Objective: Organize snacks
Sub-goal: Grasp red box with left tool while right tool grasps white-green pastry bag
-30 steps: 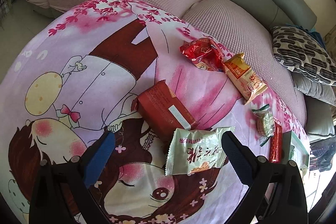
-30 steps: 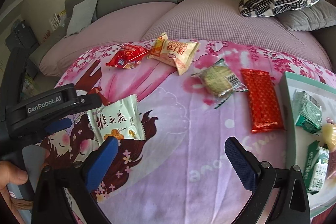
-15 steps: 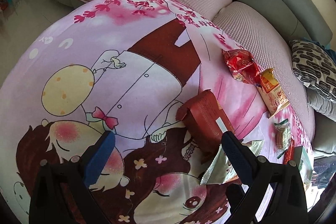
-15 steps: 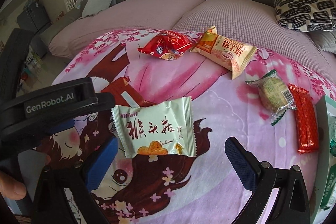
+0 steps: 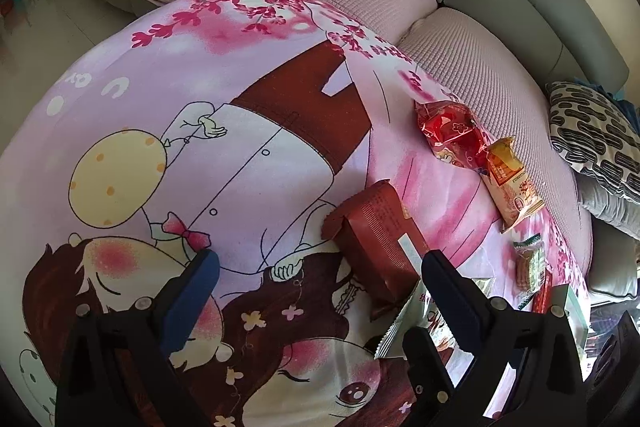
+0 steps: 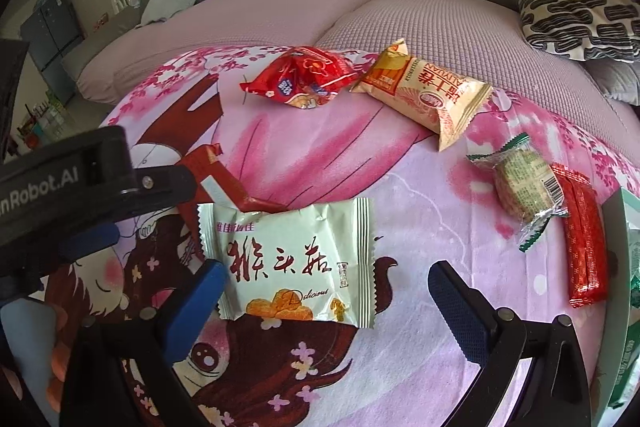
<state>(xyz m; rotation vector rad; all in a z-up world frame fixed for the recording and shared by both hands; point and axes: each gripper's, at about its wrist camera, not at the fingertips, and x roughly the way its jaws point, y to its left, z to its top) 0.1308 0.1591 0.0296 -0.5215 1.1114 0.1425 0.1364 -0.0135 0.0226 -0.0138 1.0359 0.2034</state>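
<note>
Over the preceding second the right gripper (image 6: 326,291) advanced toward the pale green snack packet (image 6: 290,259), which a second before had lain off to its left and now sat flat on the cartoon-print cloth (image 6: 420,219) directly between its spread, empty fingers, nearer the left one. The left gripper (image 5: 316,277) meanwhile swung away to its left: the green packet, formerly centred between its fingers, now showed only as an edge behind its right finger (image 5: 448,291), and the dark red packet (image 5: 376,239) lay just ahead of that finger. Its jaws were likewise wide apart and held nothing.

These shifts suggested that the right gripper had taken over the green packet as its target, with closure on it the probable next step. A crinkly foil sachet lying flat may slide or buckle unless the fingers descend close to the cloth. Farther ahead and to the right of the right gripper lay the bright red bag (image 6: 300,79), orange packet (image 6: 428,95), round biscuit (image 6: 520,191) and red bar (image 6: 582,239); the tray (image 6: 616,211) at far right already held some items.
</note>
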